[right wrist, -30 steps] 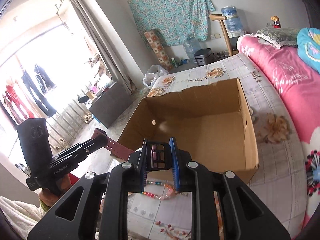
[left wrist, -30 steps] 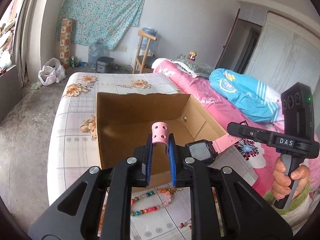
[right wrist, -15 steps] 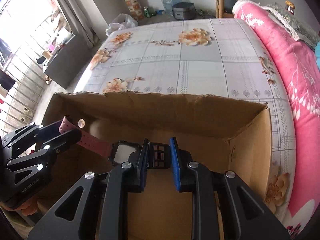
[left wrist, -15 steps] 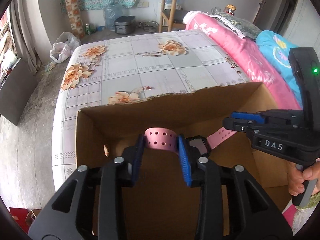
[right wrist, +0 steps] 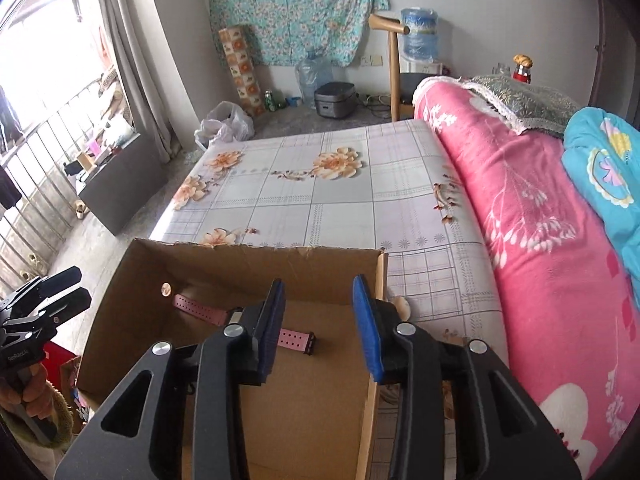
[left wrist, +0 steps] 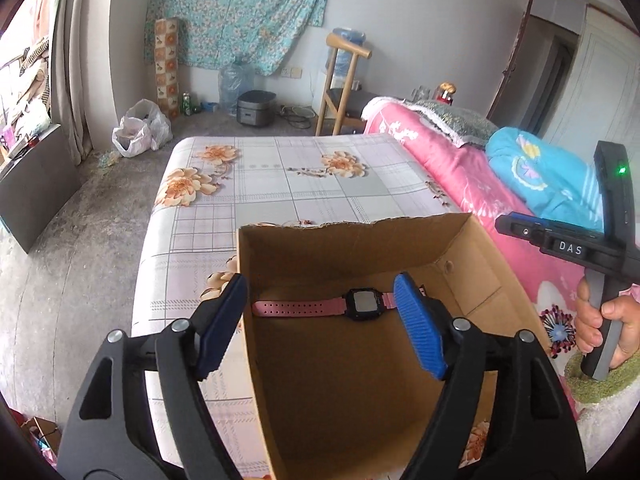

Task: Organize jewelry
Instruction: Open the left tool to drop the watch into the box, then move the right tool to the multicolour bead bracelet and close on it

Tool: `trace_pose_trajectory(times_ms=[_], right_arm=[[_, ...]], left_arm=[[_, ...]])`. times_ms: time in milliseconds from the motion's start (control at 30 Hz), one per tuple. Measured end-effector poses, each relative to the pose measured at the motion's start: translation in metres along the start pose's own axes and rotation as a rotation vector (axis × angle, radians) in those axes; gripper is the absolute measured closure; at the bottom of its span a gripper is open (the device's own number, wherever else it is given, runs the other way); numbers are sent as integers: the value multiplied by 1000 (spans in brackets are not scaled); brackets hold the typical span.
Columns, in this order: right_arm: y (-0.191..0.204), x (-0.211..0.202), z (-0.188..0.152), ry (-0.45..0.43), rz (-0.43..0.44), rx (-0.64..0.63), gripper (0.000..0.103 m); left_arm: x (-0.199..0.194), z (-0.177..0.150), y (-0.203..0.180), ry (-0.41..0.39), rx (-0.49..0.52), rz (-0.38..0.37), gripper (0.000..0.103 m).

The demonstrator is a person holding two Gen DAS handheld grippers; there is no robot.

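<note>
A pink-strapped digital watch (left wrist: 362, 305) lies flat on the floor of an open cardboard box (left wrist: 352, 228), near its far wall. My left gripper (left wrist: 320, 284) hangs over the box's near left corner. Its jaws are opening wide, with nothing pressed between the pads. My right gripper (right wrist: 319, 284) is over the box (right wrist: 260, 250) near its right wall, jaws opening, nothing gripped. The watch (right wrist: 294, 338) shows partly behind its left finger. Each gripper appears in the other's view: the right gripper (left wrist: 508, 227) at the right edge, the left gripper (right wrist: 82, 285) at the left edge.
The box stands on a bed with a flowered checked sheet (left wrist: 280, 176). A pink quilt (right wrist: 532, 240) and a blue one (left wrist: 548, 176) are piled along the right. Beyond the bed are a wooden chair (left wrist: 340, 84), a rice cooker (left wrist: 256, 107), water bottles and a plastic bag (left wrist: 140, 128).
Both grippers held the watch over the box; both have let go and opened. The watch now lies on the box floor, and both grippers have drawn back.
</note>
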State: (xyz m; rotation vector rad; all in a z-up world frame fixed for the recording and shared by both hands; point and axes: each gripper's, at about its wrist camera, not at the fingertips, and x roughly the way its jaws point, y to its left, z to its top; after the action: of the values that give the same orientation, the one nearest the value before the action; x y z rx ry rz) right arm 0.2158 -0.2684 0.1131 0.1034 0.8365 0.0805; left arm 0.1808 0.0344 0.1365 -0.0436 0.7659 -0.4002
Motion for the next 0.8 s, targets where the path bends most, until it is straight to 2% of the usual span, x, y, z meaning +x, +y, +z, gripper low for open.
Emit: trace_pose_trajectory(times_ms=[100, 167, 233, 333, 433, 567, 733, 800], right_arm=[[5, -42, -21, -65, 19, -10, 53], [10, -68, -41, -96, 53, -10, 46], [16, -91, -68, -125, 80, -15, 33], [28, -109, -114, -122, 117, -41, 23], [42, -95, -164, -34, 139, -35, 18], [62, -48, -222, 142, 99, -17, 18], [75, -7, -257, 258, 25, -4, 17], [81, -4, -261, 237, -21, -48, 11]], left_arm=[[-40, -23, 4, -56, 0, -22, 19], [-61, -44, 6, -71, 4, -35, 18], [-77, -69, 7, -64, 6, -30, 15], [-83, -109, 9, -16, -11, -16, 13], [-68, -152, 9, 87, -18, 27, 13], [-33, -200, 4, 225, -1, 101, 13], [-4, -226, -6, 310, 75, 188, 13], [-5, -229, -7, 287, 88, 201, 10]])
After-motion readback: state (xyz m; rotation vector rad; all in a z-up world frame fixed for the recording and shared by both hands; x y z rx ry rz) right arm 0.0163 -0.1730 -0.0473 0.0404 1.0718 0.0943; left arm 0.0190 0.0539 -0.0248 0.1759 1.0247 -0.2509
